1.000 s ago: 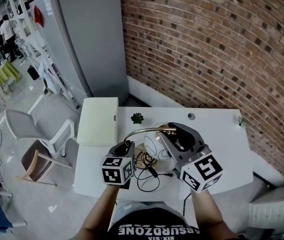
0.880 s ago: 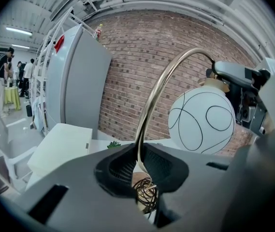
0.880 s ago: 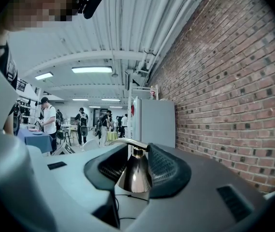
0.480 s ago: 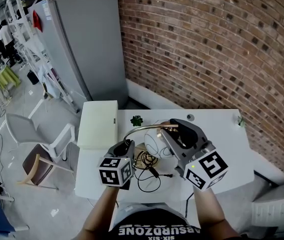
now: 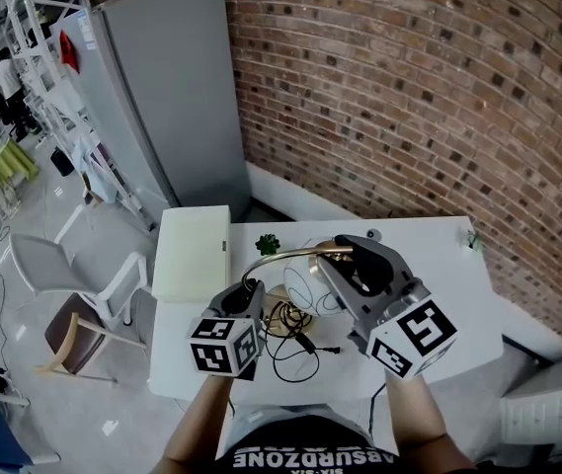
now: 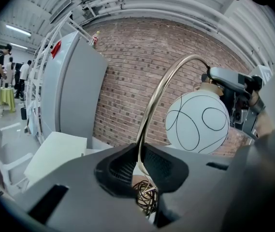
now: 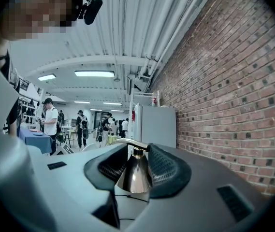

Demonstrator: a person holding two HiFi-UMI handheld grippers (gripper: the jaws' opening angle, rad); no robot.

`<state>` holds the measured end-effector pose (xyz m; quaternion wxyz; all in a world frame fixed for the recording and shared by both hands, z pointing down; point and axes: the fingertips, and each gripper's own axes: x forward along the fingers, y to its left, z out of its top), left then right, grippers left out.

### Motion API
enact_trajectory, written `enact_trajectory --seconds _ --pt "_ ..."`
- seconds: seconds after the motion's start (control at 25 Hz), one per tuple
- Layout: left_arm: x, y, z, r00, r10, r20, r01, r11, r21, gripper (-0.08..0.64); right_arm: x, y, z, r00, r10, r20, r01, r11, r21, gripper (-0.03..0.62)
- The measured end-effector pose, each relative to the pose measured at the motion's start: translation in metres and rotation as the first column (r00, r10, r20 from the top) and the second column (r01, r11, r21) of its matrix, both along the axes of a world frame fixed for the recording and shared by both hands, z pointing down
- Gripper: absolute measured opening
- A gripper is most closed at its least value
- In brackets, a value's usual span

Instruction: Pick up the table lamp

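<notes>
I have the table lamp (image 5: 282, 256) over the middle of the table (image 5: 439, 255), nearer its front edge than the back, and held at both ends. My left gripper (image 6: 139, 159) is clamped low on the thin brass stem (image 6: 159, 93), pads tight against it. My right gripper (image 7: 136, 158) is closed on the brass cone (image 7: 135, 175) that tops the white globe shade (image 6: 197, 122). A black cable (image 5: 295, 349) loops on the table below — I cannot tell whether the lamp's foot is clear of the surface.
</notes>
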<state>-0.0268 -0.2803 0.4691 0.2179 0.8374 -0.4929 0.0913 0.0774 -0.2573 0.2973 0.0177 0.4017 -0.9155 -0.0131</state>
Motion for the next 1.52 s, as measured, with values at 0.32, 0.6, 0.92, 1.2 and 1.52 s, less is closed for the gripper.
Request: enact_trajectory --seconds 0.32,0.6,0.92,1.2,1.52 --pt "-0.0005 0.0025 -0.005 1.0 0.003 -0.015 -0.003 1.0 0.011 0.041 -0.0002 0.003 -0.0047 1.0 -0.001 0.003 0.001 1.0 0.007 0.129" --pt "-0.0017 0.0045 -0.0065 1.0 -0.003 -0.017 0.003 1.0 0.012 0.041 -0.0017 0.0049 -0.006 1.0 -0.009 -0.002 0.009 1.0 0.012 0.129" --pt "-0.002 0.0055 -0.0068 1.0 -0.007 -0.022 0.007 1.0 0.011 0.041 -0.0035 0.008 -0.0072 1.0 -0.006 -0.014 0.006 1.0 0.029 0.129" --pt "-0.0031 0.0061 -0.008 1.0 -0.011 -0.025 0.011 1.0 0.007 0.041 -0.0052 0.0097 -0.0087 1.0 -0.011 -0.021 0.011 0.999 0.035 0.129" --pt "-0.0041 0.0065 -0.0057 1.0 -0.013 -0.026 0.013 1.0 0.002 0.041 -0.0064 0.0095 -0.0065 1.0 -0.011 -0.024 0.012 0.999 0.03 0.129"
